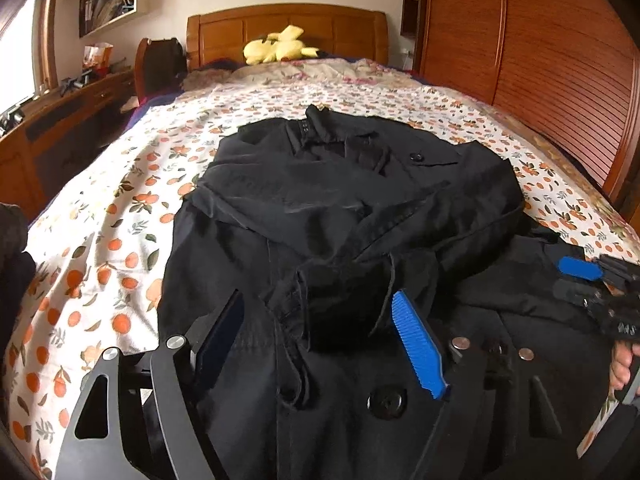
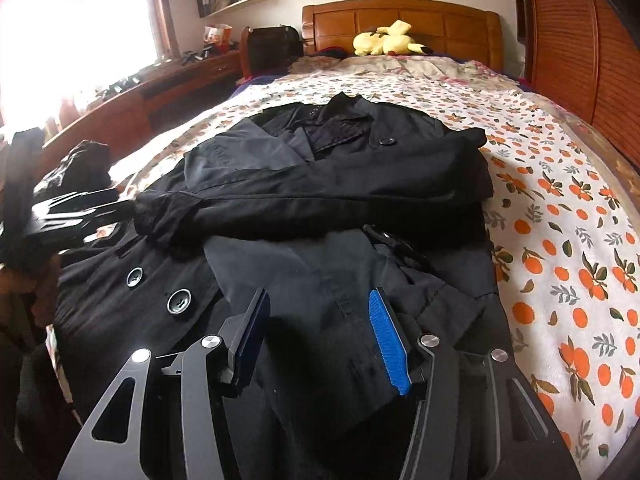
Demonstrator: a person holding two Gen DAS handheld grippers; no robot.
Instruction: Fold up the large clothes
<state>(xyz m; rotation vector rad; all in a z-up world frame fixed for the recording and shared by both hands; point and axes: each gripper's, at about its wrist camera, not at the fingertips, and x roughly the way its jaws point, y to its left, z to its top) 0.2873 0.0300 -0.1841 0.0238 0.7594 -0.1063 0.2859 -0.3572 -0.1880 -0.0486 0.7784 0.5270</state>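
A black coat [image 1: 340, 208] lies on the bed with both sleeves folded across its front; it also shows in the right wrist view [image 2: 336, 184]. My left gripper [image 1: 320, 304] is open, hovering low over the coat's lower front near a large button [image 1: 387, 402]. My right gripper [image 2: 318, 300] is open, empty, just above the coat's lower right part. In the left wrist view the right gripper [image 1: 592, 280] shows at the right edge. In the right wrist view the left gripper [image 2: 76, 212] shows at the left edge.
The bed has a white sheet with orange fruit print [image 1: 104, 248], a wooden headboard [image 1: 288, 28] and a yellow plush toy [image 1: 280, 46]. A wooden desk [image 1: 60, 120] runs along the left. A wooden wardrobe [image 1: 540, 60] stands right. Dark clothes [image 2: 80, 164] lie at the bed's left edge.
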